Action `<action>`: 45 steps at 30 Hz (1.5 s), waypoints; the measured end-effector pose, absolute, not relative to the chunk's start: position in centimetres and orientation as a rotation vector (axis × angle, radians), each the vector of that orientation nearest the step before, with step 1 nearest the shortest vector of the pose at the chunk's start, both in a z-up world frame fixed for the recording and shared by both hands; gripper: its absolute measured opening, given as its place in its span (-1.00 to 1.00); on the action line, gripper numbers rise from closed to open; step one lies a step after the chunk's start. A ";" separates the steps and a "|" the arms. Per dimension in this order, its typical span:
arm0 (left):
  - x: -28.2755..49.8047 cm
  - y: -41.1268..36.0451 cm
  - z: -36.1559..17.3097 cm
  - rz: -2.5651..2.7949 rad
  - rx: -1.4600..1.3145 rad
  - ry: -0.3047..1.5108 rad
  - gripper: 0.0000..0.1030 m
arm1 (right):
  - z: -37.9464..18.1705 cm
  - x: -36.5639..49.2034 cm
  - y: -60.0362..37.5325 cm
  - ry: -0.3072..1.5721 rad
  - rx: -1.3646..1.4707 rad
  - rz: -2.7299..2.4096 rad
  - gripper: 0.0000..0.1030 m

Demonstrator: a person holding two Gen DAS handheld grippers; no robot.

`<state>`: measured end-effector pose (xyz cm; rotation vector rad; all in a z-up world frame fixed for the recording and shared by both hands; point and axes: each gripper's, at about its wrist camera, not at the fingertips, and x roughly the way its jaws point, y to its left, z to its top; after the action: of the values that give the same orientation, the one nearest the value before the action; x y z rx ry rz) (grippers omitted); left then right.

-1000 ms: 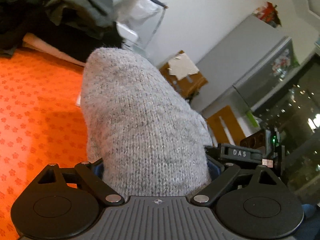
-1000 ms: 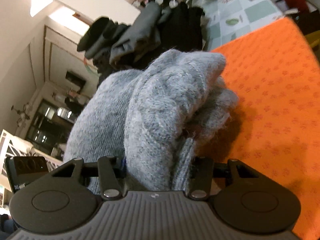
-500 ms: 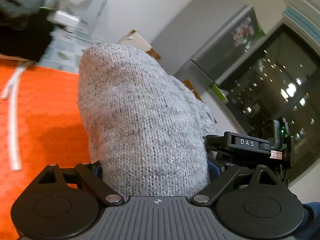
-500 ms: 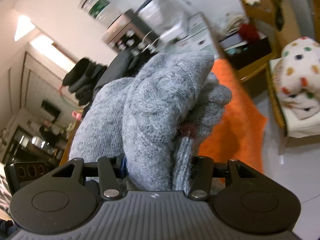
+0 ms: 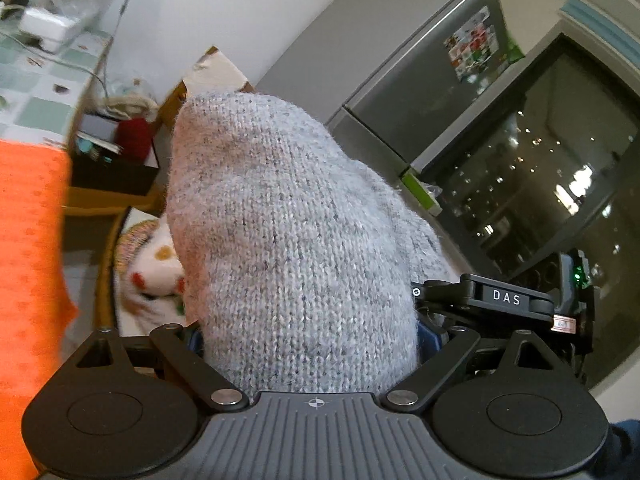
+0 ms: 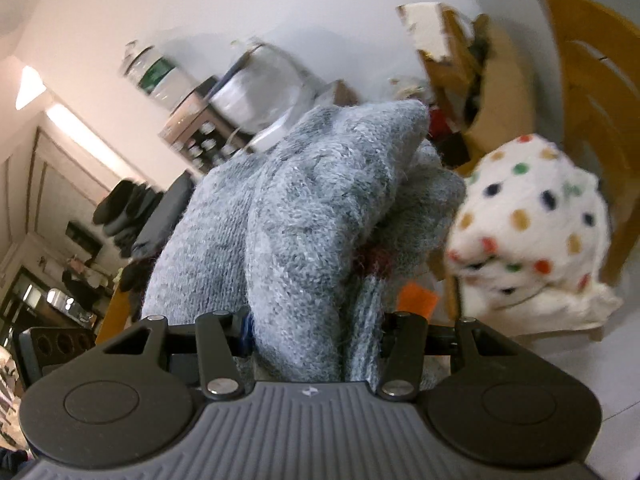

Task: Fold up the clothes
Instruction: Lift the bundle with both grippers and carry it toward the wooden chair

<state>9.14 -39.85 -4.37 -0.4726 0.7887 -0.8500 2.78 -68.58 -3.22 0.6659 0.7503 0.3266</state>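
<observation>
Grey knitted sweater (image 5: pixel 296 240) bundled thick between the jaws of the left gripper (image 5: pixel 310 332), spread wide and clamped on the wool, the bulk rising in front of the lens and hiding the fingers. Same sweater (image 6: pixel 320 216) bunched in folds in the right gripper (image 6: pixel 316 328), jaws about half apart and pressing on the fabric, with a small dark red patch (image 6: pixel 376 258) showing in a crease. Held up in the air between the two grippers, off the orange cloth (image 5: pixel 28 264) that shows only at the left edge of the left wrist view. Beyond it there, a grey fridge (image 5: pixel 420 80) against the white wall and a dark glass door (image 5: pixel 552 184). To the right in the right wrist view, a white spotted blanket (image 6: pixel 532 216) lying on a yellow wooden chair (image 6: pixel 592 80); background blurred.
</observation>
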 end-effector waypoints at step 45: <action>47.6 -71.5 -28.2 -0.962 -0.245 1.311 0.75 | -26.0 38.9 -95.1 1.085 0.559 -0.164 0.13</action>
<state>47.64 -71.54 -28.20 -0.2446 1.3106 -0.9619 38.94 -95.15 -26.00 0.5586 1.0853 -0.1641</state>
